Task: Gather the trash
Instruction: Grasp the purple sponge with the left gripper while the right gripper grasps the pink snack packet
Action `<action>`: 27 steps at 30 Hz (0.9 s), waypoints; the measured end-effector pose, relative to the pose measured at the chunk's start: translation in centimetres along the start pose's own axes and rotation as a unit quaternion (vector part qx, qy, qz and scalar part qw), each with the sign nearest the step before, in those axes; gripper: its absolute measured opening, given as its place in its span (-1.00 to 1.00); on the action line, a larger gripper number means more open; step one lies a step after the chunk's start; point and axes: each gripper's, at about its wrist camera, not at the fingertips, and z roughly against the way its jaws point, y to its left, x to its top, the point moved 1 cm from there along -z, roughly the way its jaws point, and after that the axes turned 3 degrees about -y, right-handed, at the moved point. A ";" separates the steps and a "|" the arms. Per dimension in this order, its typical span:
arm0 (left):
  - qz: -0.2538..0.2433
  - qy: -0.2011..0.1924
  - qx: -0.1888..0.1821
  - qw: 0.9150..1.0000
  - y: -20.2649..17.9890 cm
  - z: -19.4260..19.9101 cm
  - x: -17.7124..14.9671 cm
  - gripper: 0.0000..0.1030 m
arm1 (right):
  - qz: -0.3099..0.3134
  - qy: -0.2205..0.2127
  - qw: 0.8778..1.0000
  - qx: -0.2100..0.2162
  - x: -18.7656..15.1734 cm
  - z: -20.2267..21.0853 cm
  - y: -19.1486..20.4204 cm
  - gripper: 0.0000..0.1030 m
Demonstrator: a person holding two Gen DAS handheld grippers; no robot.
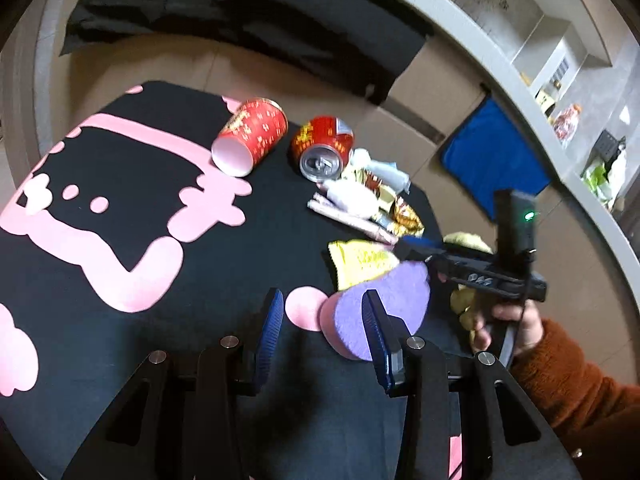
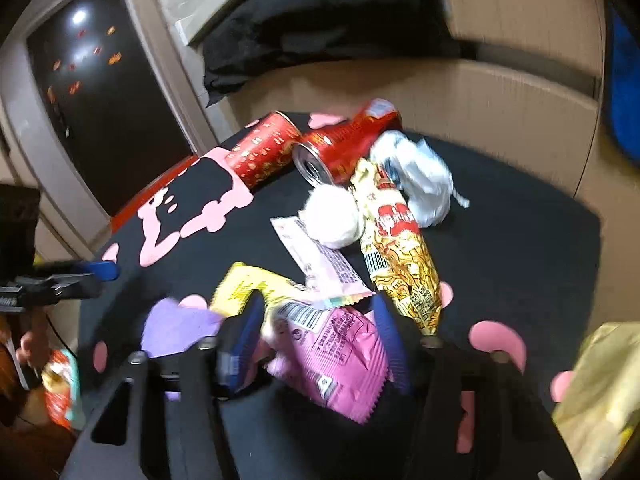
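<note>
left tongs (image 1: 322, 330): nothing gripped | trash pile (image 1: 360, 196): far table edge

A black cloth with pink shapes (image 1: 120, 216) covers the table; blue mat (image 1: 488, 152) behind.

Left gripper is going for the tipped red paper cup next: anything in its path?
Nothing visible does. Only bare tablecloth lies between the left gripper and the red paper cup; the purple sponge sits off to the side, by one finger.
</note>
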 end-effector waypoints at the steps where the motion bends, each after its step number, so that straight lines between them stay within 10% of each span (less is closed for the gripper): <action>1: 0.000 -0.003 -0.001 1.000 0.0 0.1 0.1 -0.18 | -0.011 0.007 1.000 -0.001 -0.2 -0.3 -0.3 -0.20; 14: -0.018 0.019 -0.030 0.999 -2.9 -2.5 -0.5 -0.18 | -0.038 0.036 0.999 -0.008 -8.3 5.9 2.2 -0.21; 18: -0.027 0.021 -0.025 0.999 -3.3 -1.9 -0.9 -0.18 | 0.041 -0.009 0.997 -0.066 -7.6 7.5 3.5 0.15; 27: 0.009 0.026 -0.014 1.000 -2.0 -0.2 -2.7 -0.18 | 0.189 -0.010 0.982 -0.027 -1.1 2.8 6.6 0.18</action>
